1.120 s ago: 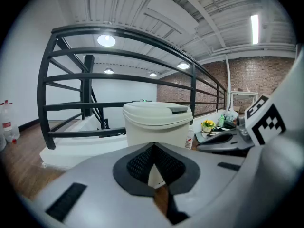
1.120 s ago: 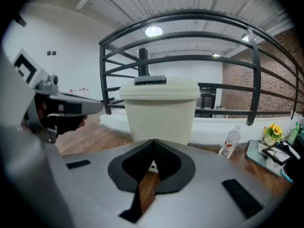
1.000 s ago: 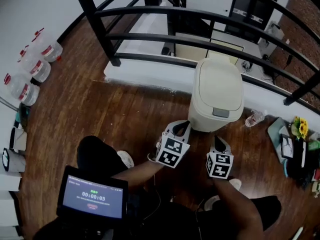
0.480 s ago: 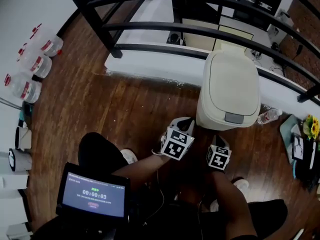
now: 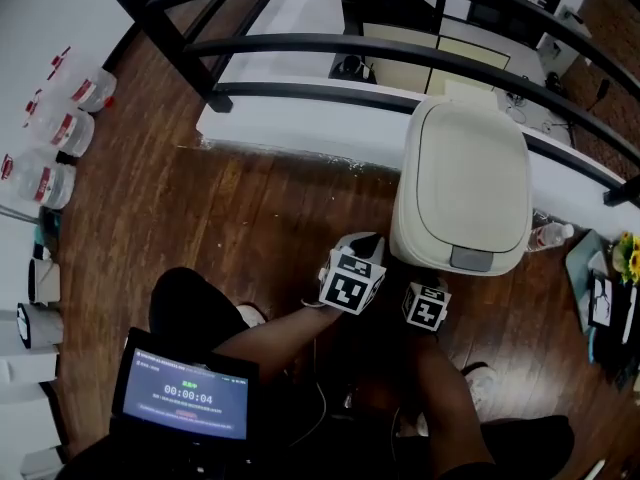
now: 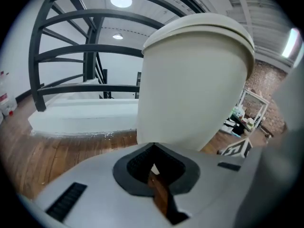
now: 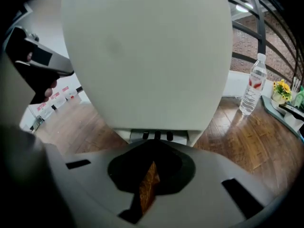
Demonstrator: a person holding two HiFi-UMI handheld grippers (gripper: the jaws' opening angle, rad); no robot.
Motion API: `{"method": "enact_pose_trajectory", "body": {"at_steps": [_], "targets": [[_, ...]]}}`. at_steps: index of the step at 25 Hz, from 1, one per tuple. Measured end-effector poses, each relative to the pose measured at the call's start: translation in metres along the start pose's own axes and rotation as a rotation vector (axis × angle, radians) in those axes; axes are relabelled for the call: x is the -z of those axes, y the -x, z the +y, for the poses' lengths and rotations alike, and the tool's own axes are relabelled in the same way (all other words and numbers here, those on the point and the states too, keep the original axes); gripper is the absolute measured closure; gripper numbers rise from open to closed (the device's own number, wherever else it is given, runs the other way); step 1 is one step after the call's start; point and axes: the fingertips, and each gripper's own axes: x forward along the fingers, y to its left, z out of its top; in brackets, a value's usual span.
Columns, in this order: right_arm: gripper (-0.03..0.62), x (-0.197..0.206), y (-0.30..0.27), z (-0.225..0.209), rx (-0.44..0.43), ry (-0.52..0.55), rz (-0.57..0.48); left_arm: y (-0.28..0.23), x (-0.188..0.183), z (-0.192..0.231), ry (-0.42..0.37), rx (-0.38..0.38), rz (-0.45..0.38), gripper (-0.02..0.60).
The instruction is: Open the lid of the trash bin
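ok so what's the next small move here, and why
Probably raise the right gripper toward the grey tab at the front edge of the lid. The lid lies closed; the right gripper faces the front of the trash bin low down, below the tab, jaws together and empty, as is the left gripper.

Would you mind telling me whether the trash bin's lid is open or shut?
Shut: the lid sits flat on the trash bin, with no gap visible.

Soft, even indoor light falls on the trash bin [image 5: 462, 183]. Both gripper views bulge and darken at their rims; in the left one a ceiling lamp [image 6: 121, 0] glares at eleven o'clock.
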Motion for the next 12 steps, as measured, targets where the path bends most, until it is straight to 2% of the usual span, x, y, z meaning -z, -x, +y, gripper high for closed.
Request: {"method": "enact_pose_trajectory", "body": {"at_steps": [7, 12], "targets": [[0.595, 0.002, -0.029, -0.004, 0.015, 0.059, -0.001, -0.017, 0.000, 0.011, -0.075, -0.009, 0.014, 0.583], [0.595, 0.008, -0.037, -0.005, 0.023, 0.096, 0.049, -0.028, -0.001, 0.007, -0.027, -0.005, 0.019, 0.583]]}}
